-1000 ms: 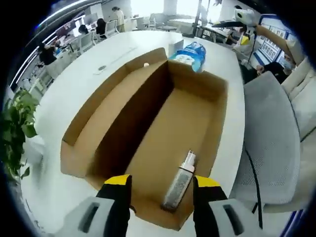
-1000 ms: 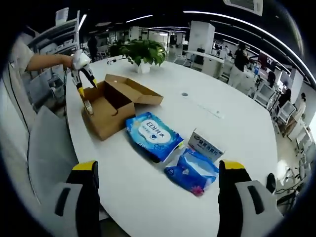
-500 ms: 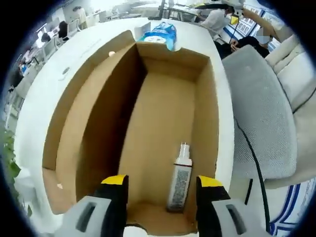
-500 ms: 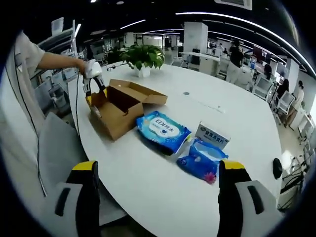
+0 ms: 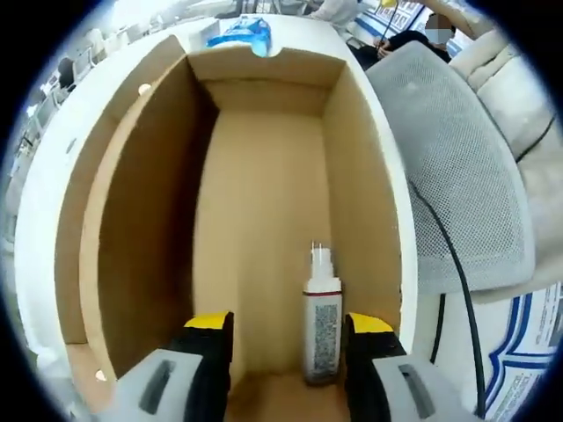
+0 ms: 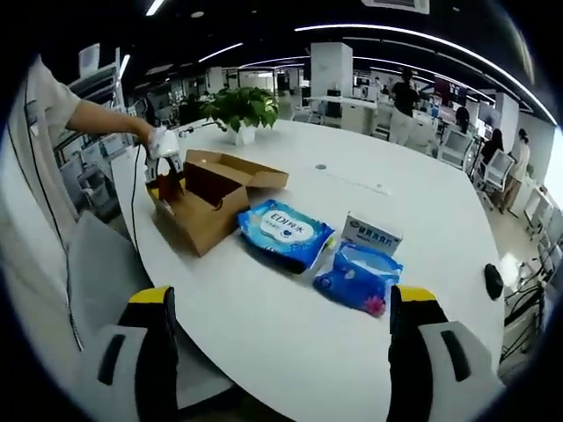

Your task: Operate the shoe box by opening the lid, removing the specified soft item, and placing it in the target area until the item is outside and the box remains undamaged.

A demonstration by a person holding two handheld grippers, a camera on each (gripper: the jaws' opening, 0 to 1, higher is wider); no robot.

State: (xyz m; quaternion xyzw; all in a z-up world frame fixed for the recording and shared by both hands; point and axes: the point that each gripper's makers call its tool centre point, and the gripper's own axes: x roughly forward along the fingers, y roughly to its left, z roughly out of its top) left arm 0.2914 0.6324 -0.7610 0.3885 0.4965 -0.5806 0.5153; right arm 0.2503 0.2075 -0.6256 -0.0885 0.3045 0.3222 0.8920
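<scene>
I see the shoe box point(image 6: 204, 199) on the table point(image 6: 290, 352) with its lid point(image 6: 242, 169) folded back on the far side. In the left gripper view a bottle point(image 5: 321, 318) lies inside the box by its right wall. To the box's right sit two soft packs point(image 6: 284, 233) point(image 6: 356, 278) and a small carton point(image 6: 372, 237); a potted plant point(image 6: 241, 112) stands behind.

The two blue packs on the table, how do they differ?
The bigger pack lies flat nearer the box, lighter blue with a white label. The smaller pack is darker, crumpled, with a pink flower print, beside a white carton. Both are soft wrappers on the table.
</scene>
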